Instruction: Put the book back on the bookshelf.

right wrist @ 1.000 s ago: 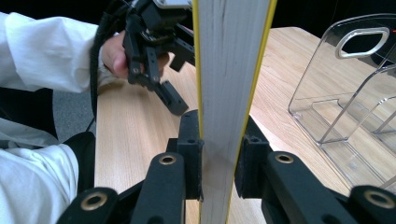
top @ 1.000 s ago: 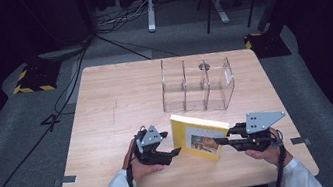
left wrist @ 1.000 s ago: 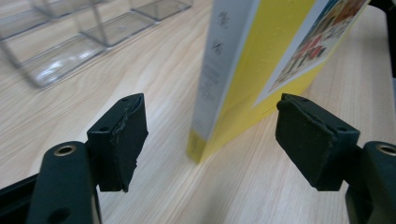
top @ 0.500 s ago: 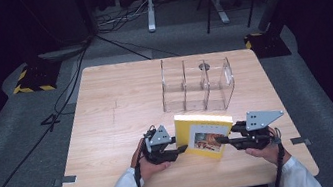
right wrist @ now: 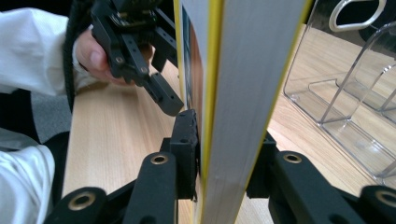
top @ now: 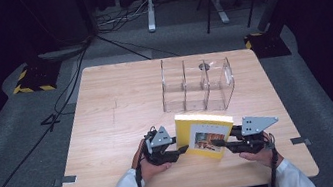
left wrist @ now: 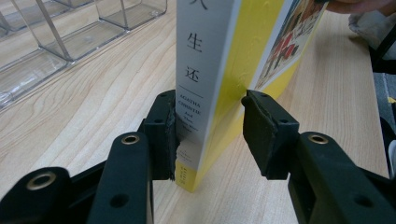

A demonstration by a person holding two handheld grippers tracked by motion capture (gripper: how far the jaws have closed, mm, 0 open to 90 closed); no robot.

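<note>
Tabletop: book upright between both hand-held grippers.

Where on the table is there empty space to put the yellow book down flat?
The widest bare wood is the left half of the table, between its left edge and the clear divider rack. A narrower strip lies between the rack and the book. The near edge is crowded: the left gripper and right gripper hold the book upright there.

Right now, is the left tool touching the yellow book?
Touching. The left gripper view shows the left tool with both pads pressed against the yellow book.
</note>
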